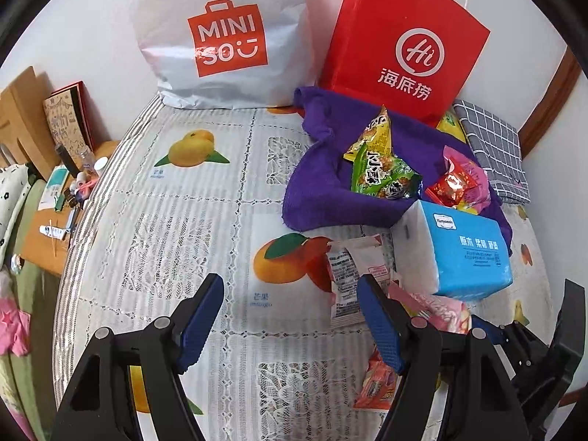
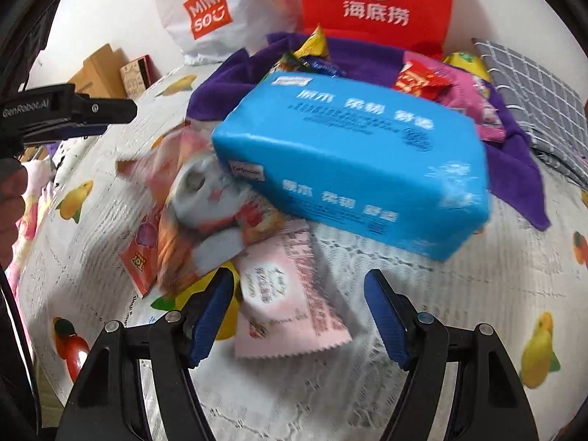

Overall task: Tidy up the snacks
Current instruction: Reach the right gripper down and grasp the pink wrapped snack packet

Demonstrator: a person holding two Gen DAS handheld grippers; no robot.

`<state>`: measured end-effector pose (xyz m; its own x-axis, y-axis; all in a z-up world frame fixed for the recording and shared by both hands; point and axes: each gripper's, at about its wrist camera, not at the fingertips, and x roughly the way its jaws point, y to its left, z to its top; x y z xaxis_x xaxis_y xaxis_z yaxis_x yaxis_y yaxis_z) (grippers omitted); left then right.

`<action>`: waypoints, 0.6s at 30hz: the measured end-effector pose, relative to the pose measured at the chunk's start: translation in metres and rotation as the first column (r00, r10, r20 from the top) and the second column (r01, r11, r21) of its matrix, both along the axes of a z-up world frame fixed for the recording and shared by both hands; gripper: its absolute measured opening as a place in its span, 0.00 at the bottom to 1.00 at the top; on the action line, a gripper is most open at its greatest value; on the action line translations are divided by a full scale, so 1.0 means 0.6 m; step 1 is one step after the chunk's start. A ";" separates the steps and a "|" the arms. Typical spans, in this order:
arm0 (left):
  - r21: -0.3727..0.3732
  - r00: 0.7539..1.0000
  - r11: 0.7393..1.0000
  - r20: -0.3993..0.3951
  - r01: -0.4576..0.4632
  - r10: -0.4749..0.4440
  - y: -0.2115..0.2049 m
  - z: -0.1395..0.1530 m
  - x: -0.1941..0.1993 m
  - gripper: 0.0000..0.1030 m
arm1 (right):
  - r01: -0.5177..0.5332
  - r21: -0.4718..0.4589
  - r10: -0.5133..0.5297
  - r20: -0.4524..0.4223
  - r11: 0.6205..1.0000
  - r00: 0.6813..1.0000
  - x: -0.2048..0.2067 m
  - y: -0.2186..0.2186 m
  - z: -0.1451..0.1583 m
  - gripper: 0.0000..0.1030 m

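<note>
Several snack packets lie on a fruit-print tablecloth [image 1: 191,220]. Green and yellow packets [image 1: 382,169] and red-pink ones [image 1: 461,183] rest on a purple cloth [image 1: 323,191]. A blue tissue pack [image 1: 466,250] [image 2: 352,169] sits beside them. A pink packet [image 2: 290,294] lies between my right gripper's [image 2: 299,312] open fingers, with white and orange packets [image 2: 205,220] to its left. My left gripper [image 1: 290,316] is open and empty over the cloth, with a white packet [image 1: 349,279] by its right finger. The right gripper also shows at the left wrist view's right edge [image 1: 533,334].
A white MINISO bag [image 1: 224,36] and a red paper bag [image 1: 408,44] stand at the back against the wall. A folded grey checked cloth [image 1: 496,150] lies at the right. A wooden side table with small clutter [image 1: 62,191] stands left of the table.
</note>
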<state>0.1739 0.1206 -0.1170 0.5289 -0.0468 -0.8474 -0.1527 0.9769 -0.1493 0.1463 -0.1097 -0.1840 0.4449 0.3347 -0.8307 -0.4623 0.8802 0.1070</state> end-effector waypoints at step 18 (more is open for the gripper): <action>0.040 0.997 0.998 -0.063 0.043 -0.040 -0.049 -0.062 0.045 0.71 | 0.166 -0.056 -0.163 0.058 0.985 0.985 -0.041 -0.120 0.003 0.43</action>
